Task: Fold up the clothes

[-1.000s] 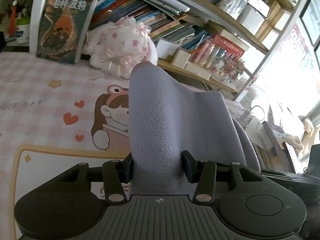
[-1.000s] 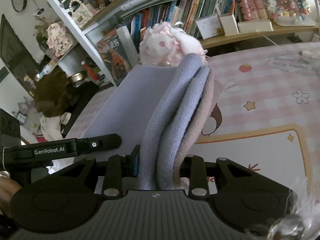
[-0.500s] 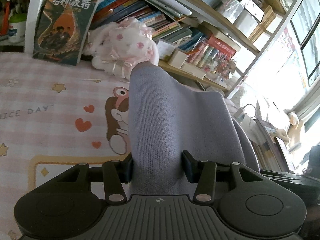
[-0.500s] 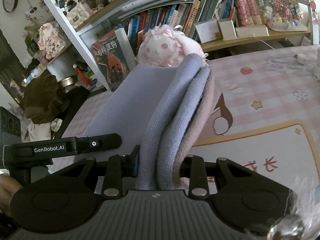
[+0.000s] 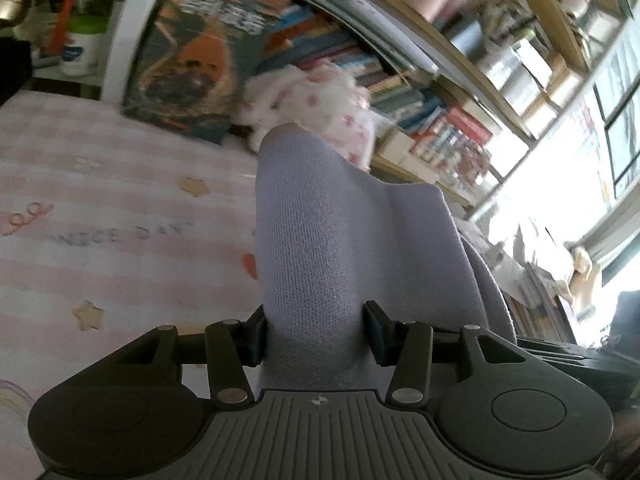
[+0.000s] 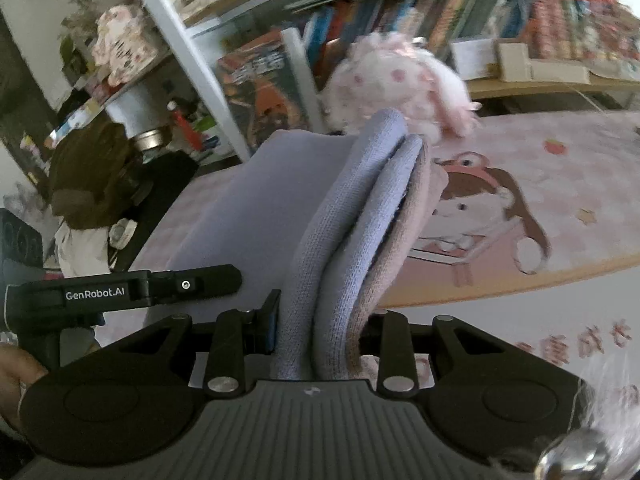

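I have the lilac knit garment pinched in both sets of fingers, left gripper and right gripper, hanging between them above the pink worktop. I should keep the grippers level so layers stay aligned. Worktop ahead is open; plush toy and bookshelf border the far edge.

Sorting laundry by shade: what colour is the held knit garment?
Pale lavender knit garment, clearest in the left wrist view.
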`<state>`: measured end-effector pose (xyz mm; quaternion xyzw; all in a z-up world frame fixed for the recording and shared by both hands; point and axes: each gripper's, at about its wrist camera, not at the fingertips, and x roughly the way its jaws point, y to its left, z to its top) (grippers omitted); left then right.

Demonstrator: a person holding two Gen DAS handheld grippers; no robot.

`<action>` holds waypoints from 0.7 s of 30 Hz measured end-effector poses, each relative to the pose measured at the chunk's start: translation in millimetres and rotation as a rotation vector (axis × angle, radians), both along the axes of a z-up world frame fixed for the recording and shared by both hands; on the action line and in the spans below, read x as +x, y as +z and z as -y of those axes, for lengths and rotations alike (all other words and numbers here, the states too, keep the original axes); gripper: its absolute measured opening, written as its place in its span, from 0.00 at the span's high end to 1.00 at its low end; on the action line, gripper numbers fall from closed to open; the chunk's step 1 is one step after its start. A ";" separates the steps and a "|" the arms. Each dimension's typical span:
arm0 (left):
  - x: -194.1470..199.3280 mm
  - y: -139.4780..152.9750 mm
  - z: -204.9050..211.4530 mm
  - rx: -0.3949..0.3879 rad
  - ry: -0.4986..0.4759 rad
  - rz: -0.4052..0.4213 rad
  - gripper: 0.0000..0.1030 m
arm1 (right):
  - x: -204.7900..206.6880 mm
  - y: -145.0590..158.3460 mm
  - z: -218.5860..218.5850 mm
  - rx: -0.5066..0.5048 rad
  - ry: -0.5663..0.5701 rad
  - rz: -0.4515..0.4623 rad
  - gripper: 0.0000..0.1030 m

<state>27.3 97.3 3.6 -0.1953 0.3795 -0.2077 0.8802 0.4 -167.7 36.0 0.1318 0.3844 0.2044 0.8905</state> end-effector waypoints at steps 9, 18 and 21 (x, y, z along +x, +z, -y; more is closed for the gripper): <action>52.0 -8.2 -45.3 -0.019 0.074 0.018 0.55 | 63.2 -0.4 -51.1 -0.031 0.102 0.053 0.72; 106.9 -33.4 -53.0 0.019 0.123 0.034 0.55 | 148.6 -25.3 -72.4 -0.049 0.189 0.068 0.72; 118.8 -43.1 -51.4 0.032 0.127 0.034 0.55 | 169.1 -38.4 -73.1 -0.053 0.203 0.061 0.72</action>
